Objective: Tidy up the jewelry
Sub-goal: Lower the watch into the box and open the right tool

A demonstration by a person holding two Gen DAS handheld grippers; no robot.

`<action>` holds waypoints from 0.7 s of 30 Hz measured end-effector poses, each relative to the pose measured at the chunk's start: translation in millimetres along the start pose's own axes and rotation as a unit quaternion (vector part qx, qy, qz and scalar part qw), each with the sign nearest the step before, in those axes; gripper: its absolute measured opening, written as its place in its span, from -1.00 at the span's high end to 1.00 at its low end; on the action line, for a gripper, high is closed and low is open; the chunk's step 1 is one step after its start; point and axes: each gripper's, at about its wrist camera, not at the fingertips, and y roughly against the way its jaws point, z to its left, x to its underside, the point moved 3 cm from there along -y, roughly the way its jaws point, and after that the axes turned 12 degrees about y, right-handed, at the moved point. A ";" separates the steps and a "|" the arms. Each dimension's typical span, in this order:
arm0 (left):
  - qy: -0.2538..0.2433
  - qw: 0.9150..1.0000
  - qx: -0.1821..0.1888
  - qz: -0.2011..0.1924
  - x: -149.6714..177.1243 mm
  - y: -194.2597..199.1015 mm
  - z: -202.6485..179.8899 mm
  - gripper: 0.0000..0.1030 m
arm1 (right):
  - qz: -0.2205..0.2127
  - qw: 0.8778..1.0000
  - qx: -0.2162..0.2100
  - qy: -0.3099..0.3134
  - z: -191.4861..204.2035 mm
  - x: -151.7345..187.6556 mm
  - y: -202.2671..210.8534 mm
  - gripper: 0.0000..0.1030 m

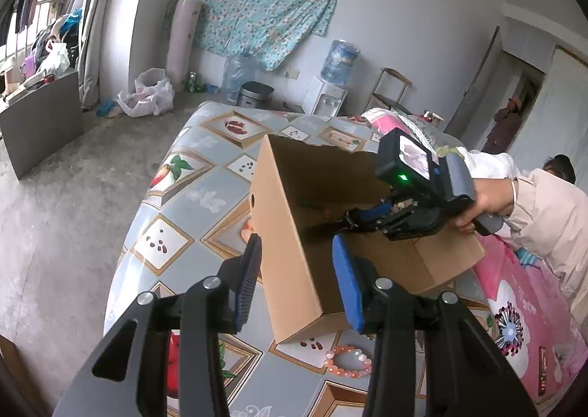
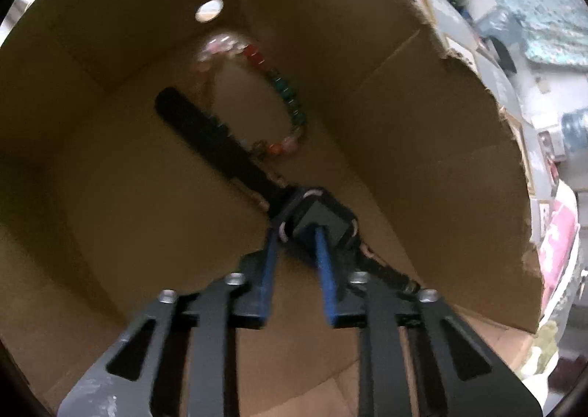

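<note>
fruit-patterned oilcloth covers the counter, where an open brown cardboard box is straddled by the released left hand-held gripper. inside, a black wristwatch is clenched by the right hand-held gripper beside a multicoloured bead bracelet; a pink bead bracelet is left by the counter's near edge. the strap could be snagged on the beads at release.

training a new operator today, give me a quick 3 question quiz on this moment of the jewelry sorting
1. True or false: the right gripper is closed on a black watch inside the cardboard box.
2. Multiple choice: where is the pink bead bracelet? A) in the box B) on the table beside the box C) in the left gripper
3. Fill in: a multicoloured bead ___ already lies in the box.

Key: 1 true; 2 B; 3 bracelet
</note>
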 end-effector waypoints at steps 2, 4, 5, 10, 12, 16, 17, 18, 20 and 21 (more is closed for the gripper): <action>0.003 1.000 0.003 0.001 0.0 -0.6 2.6 0.24 | 0.003 1.000 0.001 -0.001 -0.1 2.7 0.8 0.87; 0.004 1.000 0.003 0.000 0.0 -0.4 3.9 0.24 | -0.012 1.000 0.000 -0.002 1.0 2.4 7.0 0.84; 0.003 1.000 0.005 0.000 0.1 0.2 4.4 0.24 | -0.020 1.000 0.006 0.002 -0.4 0.3 9.6 0.66; 0.000 1.000 -0.001 0.002 -0.4 -1.1 5.4 0.24 | -0.039 0.998 0.025 0.031 0.7 -11.2 13.9 0.06; 0.000 1.000 0.001 0.002 -0.3 -1.0 5.6 0.24 | -0.032 0.999 0.021 0.035 2.8 -14.4 9.2 0.02; 0.000 1.000 0.002 0.003 0.0 -1.9 6.5 0.24 | -0.012 0.998 0.004 0.055 16.8 -3.1 5.8 0.05; 0.000 1.000 0.002 0.003 0.3 -1.9 6.2 0.24 | -0.012 0.998 0.006 0.065 20.1 -0.5 7.8 0.11; -0.001 1.000 0.003 0.004 0.4 -1.3 6.4 0.24 | -0.008 0.997 0.006 0.072 23.6 1.5 9.3 0.14; 0.001 1.000 0.003 0.004 -0.2 -2.0 7.2 0.24 | -0.002 0.996 0.004 0.089 25.9 11.1 11.7 0.22; 0.001 1.000 0.004 0.005 -0.4 -2.7 7.4 0.24 | 0.004 0.995 0.006 0.098 27.8 16.7 11.7 0.23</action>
